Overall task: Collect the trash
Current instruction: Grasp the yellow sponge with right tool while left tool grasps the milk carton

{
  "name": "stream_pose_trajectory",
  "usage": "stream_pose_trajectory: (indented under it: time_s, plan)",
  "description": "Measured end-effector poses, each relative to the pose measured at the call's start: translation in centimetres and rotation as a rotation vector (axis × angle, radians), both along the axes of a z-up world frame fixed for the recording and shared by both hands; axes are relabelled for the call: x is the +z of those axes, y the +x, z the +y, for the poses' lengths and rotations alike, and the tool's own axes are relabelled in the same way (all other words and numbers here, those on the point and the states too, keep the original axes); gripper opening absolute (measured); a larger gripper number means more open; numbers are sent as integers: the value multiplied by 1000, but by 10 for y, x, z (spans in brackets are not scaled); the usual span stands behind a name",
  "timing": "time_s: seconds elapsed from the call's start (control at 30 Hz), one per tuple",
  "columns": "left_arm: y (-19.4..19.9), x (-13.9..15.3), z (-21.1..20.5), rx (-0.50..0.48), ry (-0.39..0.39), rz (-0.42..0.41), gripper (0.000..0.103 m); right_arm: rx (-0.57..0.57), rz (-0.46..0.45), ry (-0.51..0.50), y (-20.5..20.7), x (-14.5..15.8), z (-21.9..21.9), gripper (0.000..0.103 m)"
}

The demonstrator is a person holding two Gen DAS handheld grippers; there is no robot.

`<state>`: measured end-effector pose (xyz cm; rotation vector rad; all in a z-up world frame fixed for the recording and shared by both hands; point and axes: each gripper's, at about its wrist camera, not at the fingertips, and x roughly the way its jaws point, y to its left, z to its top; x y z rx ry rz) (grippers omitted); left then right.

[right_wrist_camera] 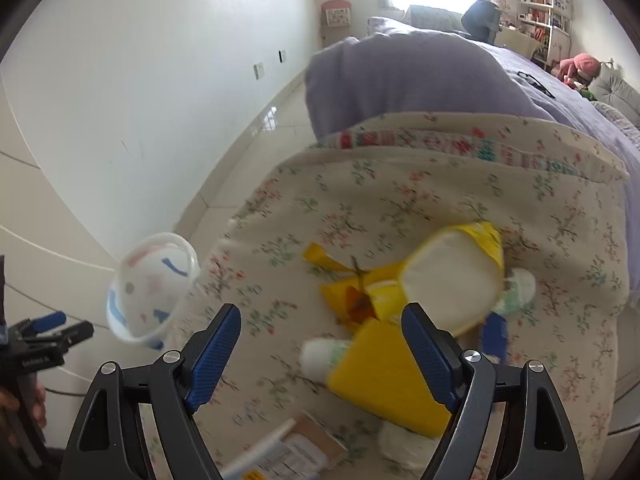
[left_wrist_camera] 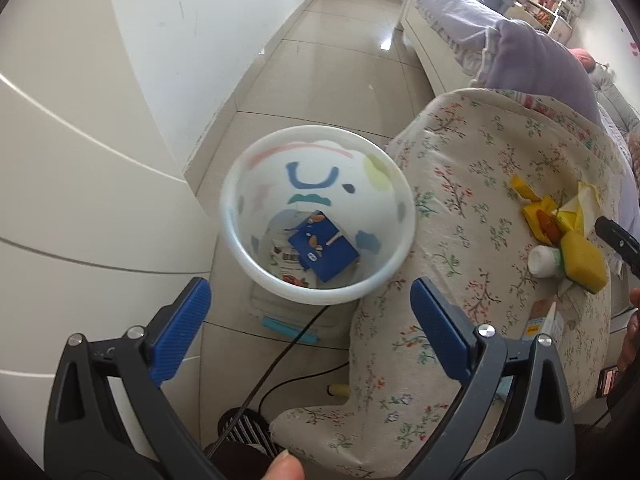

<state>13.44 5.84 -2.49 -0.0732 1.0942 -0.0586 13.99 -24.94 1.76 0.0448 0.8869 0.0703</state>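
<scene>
A white bin (left_wrist_camera: 320, 216) with a cartoon face stands on the floor beside the floral-covered surface (left_wrist_camera: 472, 208). A blue packet (left_wrist_camera: 324, 250) and other wrappers lie in it. My left gripper (left_wrist_camera: 308, 328) is open and empty, just above and in front of the bin. On the floral cover lie yellow wrappers (right_wrist_camera: 360, 292), a yellow box (right_wrist_camera: 384, 376), a small white bottle (right_wrist_camera: 320, 356) and a white-lined yellow packet (right_wrist_camera: 456, 276). My right gripper (right_wrist_camera: 320, 356) is open and empty over this pile, the bottle between its fingers. The bin also shows in the right wrist view (right_wrist_camera: 152, 288).
A white cabinet (left_wrist_camera: 72, 184) stands left of the bin. A black cable (left_wrist_camera: 280, 364) runs over the tiled floor. A cardboard box with a label (right_wrist_camera: 288, 448) lies at the cover's near edge. A purple quilt (right_wrist_camera: 420, 80) lies beyond on the bed.
</scene>
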Motion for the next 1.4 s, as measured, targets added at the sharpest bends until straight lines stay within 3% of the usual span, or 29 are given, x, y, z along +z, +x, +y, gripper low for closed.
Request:
stream_pose_trajectory:
  time_s: [0.27, 0.43, 0.5, 0.6, 0.67, 1.03, 1.4]
  plan:
    - [-7, 2, -28, -58, -23, 13, 100, -41, 93, -48, -7, -12, -35, 84]
    - [-14, 1, -46, -101, -53, 24, 100, -67, 148, 27, -4, -28, -54, 81]
    - [-17, 0, -56, -123, -57, 29, 100, -65, 173, 75, -3, -32, -58, 51]
    - [-23, 0, -72, -162, -63, 34, 100, -48, 178, 138, -7, -31, -63, 31]
    - [-29, -1, -85, -199, -64, 36, 100, -43, 148, 138, -11, -22, -63, 26]
    - [-49, -12, -155, -372, -63, 73, 98, -88, 31, 172, -45, 15, -99, 24]
    - [-68, -39, -215, -518, -26, 138, 72, -111, 38, 153, -61, 11, -121, 24]
